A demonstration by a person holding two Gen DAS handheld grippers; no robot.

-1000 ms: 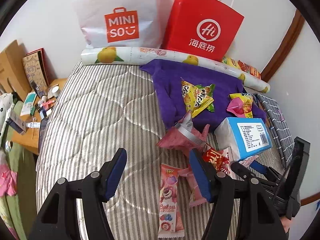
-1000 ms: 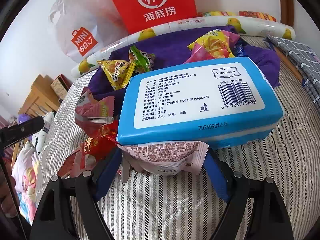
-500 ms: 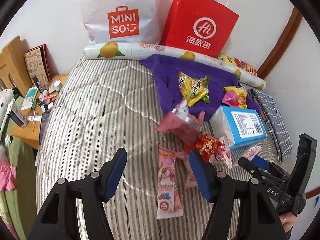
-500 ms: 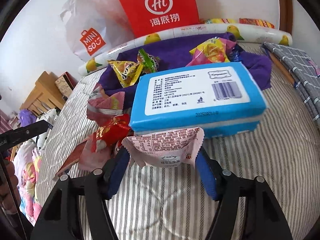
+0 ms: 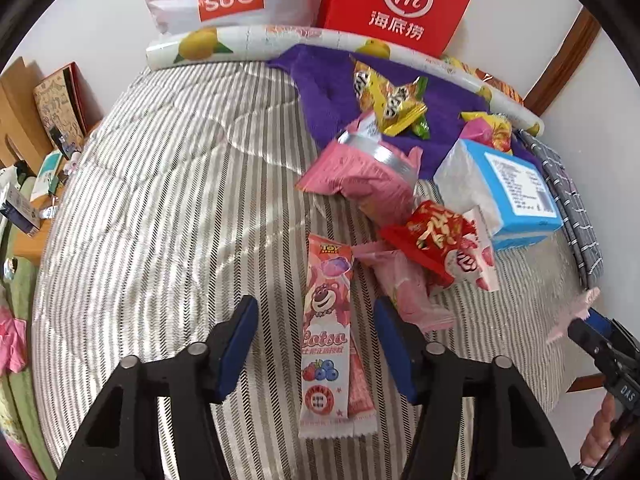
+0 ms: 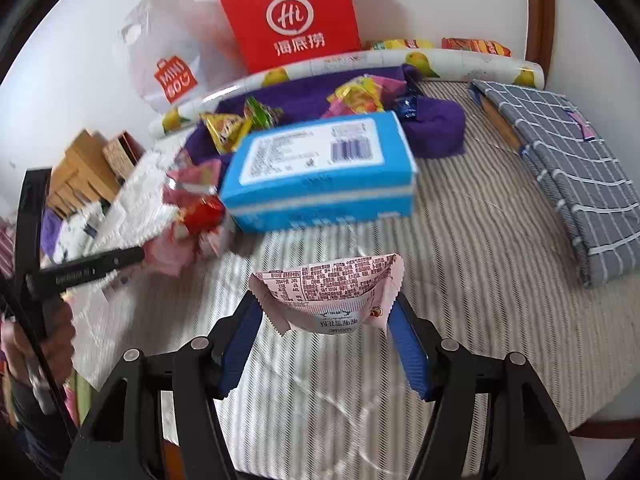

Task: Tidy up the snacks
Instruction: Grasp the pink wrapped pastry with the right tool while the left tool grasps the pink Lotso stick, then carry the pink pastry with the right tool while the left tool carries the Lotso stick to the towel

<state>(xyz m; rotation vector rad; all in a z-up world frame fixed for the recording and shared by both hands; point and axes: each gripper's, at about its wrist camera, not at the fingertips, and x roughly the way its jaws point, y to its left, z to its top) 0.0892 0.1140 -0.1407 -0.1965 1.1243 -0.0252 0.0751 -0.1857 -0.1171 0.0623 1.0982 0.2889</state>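
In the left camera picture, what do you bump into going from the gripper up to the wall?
left gripper → long Lotso snack packet → big pink pouch → yellow snack bag on the purple towel → fruit-print roll → red paper bag.

The mattress (image 5: pixel 168 184) is grey-and-white striped with quilted lines. A purple towel (image 5: pixel 332 96) lies under yellow-green snack packets (image 5: pixel 390 100). The tissue pack (image 6: pixel 320 172) is blue with a white label. The long candy packet (image 5: pixel 326 344) is pink; beside it a red packet (image 5: pixel 432 236). Blue-padded fingers (image 6: pixel 408 348) flank a pale pink wrapper (image 6: pixel 332 292). A folded cloth (image 6: pixel 568 168) is grey with white checks
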